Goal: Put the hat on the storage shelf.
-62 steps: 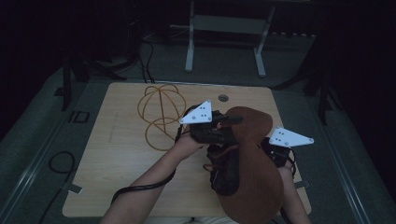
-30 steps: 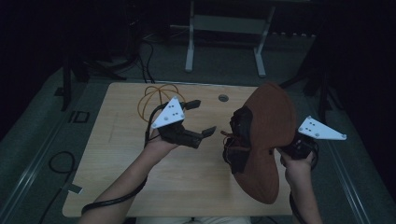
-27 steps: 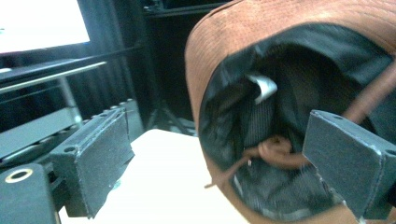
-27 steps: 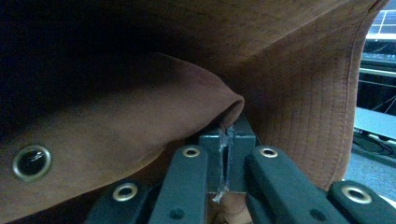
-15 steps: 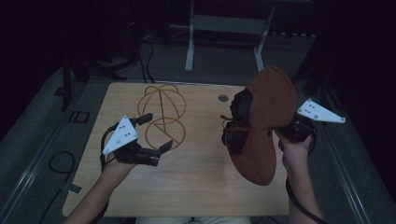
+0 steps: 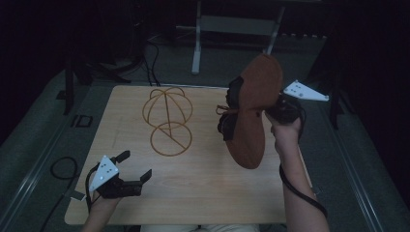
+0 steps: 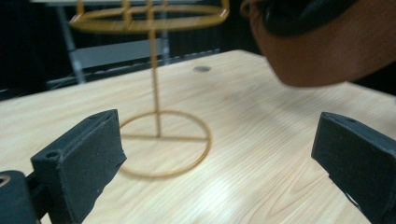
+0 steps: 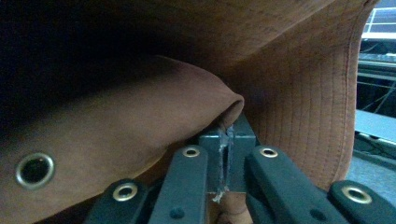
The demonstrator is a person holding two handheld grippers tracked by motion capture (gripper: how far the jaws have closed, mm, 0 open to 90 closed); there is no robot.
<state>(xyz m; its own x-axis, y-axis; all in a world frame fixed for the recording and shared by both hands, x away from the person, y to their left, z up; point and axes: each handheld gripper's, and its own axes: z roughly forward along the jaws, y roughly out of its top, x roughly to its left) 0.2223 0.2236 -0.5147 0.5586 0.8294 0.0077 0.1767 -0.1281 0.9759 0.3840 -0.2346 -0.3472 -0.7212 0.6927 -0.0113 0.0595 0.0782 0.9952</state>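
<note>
Over the right side of the wooden table (image 6: 203, 193), the right gripper (image 6: 276, 112) is up in the air with a brown suede hat (image 6: 254, 116) hanging from it, and that is a firm pinch: in the right gripper view the two black jaws are pressed together on a fold of the hat's fabric (image 8: 205, 100), with a brass eyelet (image 8: 33, 170) showing at lower left and rows of stitching running across the brim (image 8: 308, 112) on the right. From the high view the hat is tipped on edge, brim facing the camera, crown and dark lining turned toward the table's middle, a cord knot dangling at its left edge. Its lower edge hangs above the tabletop, clear of the wood as far as I can tell.

Down at the near left corner, the left gripper (image 6: 136, 169) sits low over the table with its jaws spread wide and nothing between them; they have just been opening out to that full spread. Its own view looks between the two black pads (image 7: 79, 154) straight at the gold wire hat stand (image 7: 159, 135), round base ring flat on the wood, thin stem rising to the hoops above. The stand (image 6: 167, 118) stands at the table's middle-left, well apart from the left gripper and just to the left of the hanging hat. A curve of the hat (image 7: 317, 51) looms at the upper right of the left gripper view.
</note>
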